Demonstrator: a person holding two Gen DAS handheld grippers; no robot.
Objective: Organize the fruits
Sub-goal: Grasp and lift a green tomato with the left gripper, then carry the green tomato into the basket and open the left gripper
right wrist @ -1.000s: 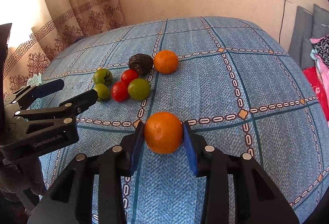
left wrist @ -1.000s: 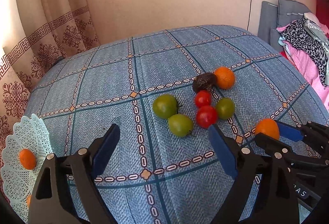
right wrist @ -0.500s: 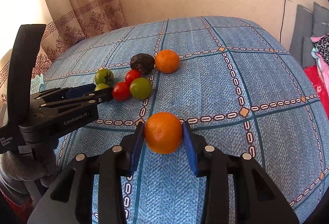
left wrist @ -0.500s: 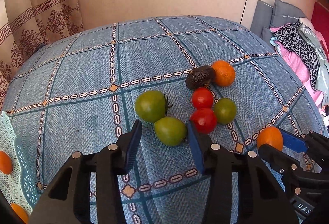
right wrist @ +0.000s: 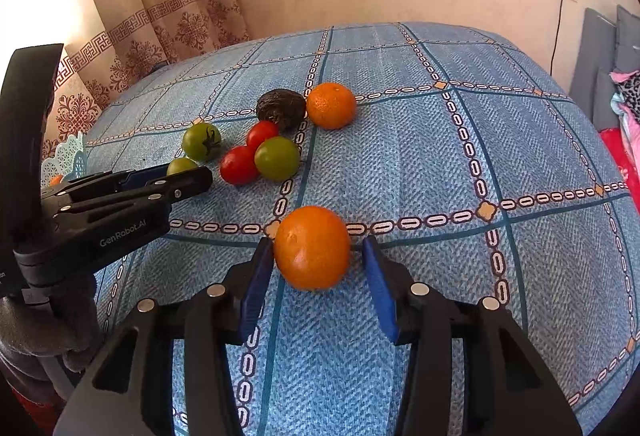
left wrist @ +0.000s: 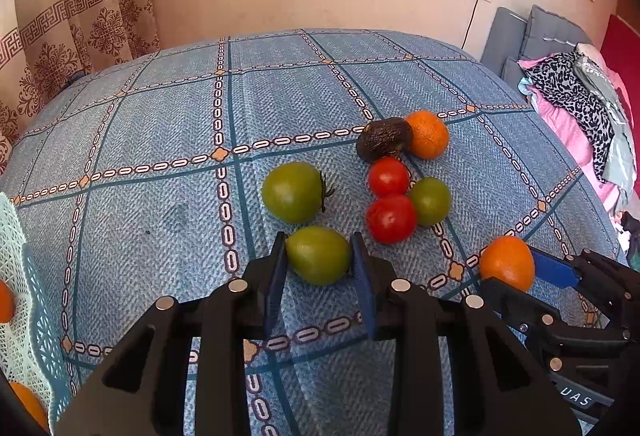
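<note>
Pinching a green tomato (left wrist: 318,255) in my left tongs (left wrist: 320,264); my right tongs (right wrist: 316,276) stand spread, an orange (right wrist: 312,247) between them, touching one pad.

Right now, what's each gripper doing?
Left gripper: closed on the green tomato.
Right gripper: open; the orange sits between its fingers, with a gap on one side.

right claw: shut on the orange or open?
Open. In the right wrist view the right claw has one pad against the orange, but the other pad stands clear, blue cloth showing in the gap.
</note>
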